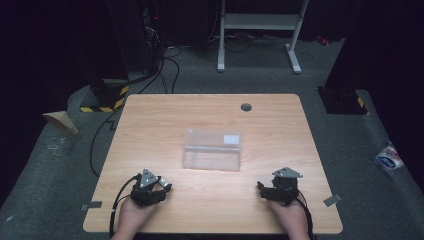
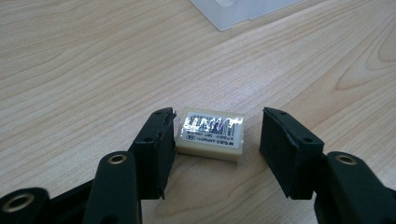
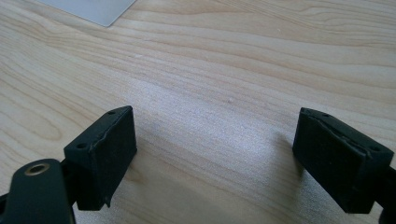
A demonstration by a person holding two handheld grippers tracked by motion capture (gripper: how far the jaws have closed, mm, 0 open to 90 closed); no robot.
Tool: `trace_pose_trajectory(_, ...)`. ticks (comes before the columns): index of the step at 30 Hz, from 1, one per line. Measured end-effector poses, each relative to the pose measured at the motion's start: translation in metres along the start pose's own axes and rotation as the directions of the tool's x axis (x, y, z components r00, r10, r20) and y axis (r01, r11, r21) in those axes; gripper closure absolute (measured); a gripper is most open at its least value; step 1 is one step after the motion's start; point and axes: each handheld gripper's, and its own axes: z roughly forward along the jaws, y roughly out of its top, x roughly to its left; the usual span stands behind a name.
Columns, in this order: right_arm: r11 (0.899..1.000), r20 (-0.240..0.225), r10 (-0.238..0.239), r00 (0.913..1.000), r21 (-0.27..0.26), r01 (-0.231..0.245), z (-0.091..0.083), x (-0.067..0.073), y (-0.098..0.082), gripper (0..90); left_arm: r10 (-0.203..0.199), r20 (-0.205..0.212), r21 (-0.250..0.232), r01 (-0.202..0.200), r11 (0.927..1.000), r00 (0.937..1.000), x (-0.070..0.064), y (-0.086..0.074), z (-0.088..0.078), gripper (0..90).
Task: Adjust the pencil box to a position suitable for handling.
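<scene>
On the wooden table [image 1: 210,107], the left gripper [image 2: 217,135] straddles a small wrapped eraser [image 2: 210,134] at seven o'clock, one jaw touching, the other apart. The right gripper [image 3: 215,140] gapes wide, empty. Uneven closing could skid the eraser sideways.

A clear box [image 1: 212,150] sits mid-bench [image 1: 165,115], a small labelled block [image 2: 210,134] lies nearer the front, and a white frame [image 1: 260,30] stands beyond.

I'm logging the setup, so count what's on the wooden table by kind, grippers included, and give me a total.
Clear plastic box: 1
Small white eraser, lying between the left gripper's open jaws: 1
Handheld grippers: 2, the left gripper and the right gripper, both open
Total: 4
</scene>
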Motion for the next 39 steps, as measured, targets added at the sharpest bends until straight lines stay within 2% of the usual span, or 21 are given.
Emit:
trace_pose_trajectory(8,1.0,0.001,0.001,1.0,0.0,-0.001,0.0,0.0,0.0,13.3,-0.01,0.005,-0.007,0.01,0.9999,0.9999,0.001,-0.002,-0.001,47.2)
trace_pose_trajectory(11,1.0,0.002,0.004,1.0,0.0,-0.004,0.0,0.0,0.0,13.3,-0.017,-0.003,-0.01,0.017,0.9998,0.9999,0.002,-0.002,-0.001,51.3)
trace_pose_trajectory(13,1.0,0.001,0.005,1.0,0.001,-0.005,0.0,0.0,0.0,13.4,-0.025,-0.007,-0.014,0.024,0.9996,0.9997,0.002,-0.002,-0.002,57.2)
trace_pose_trajectory(18,1.0,-0.002,0.002,1.0,-0.001,-0.002,-0.001,0.0,-0.001,13.6,-0.054,0.003,-0.018,0.054,0.9984,0.9985,0.003,-0.003,-0.003,58.5)
trace_pose_trajectory(24,1.0,-0.005,-0.001,1.0,-0.001,0.001,0.0,0.0,0.0,13.6,-0.068,0.013,-0.017,0.068,0.9975,0.9976,0.004,-0.002,-0.004,58.7)
trace_pose_trajectory(32,1.0,-0.005,-0.001,1.0,-0.001,0.001,0.0,0.0,0.0,13.6,-0.058,0.017,-0.038,0.059,0.9975,0.9982,0.004,0.003,-0.01,58.6)
trace_pose_trajectory(39,1.0,-0.005,-0.001,1.0,-0.001,0.001,0.0,0.0,0.0,13.6,-0.046,0.02,-0.064,0.047,0.9968,0.9987,-0.002,0.013,-0.012,58.6)
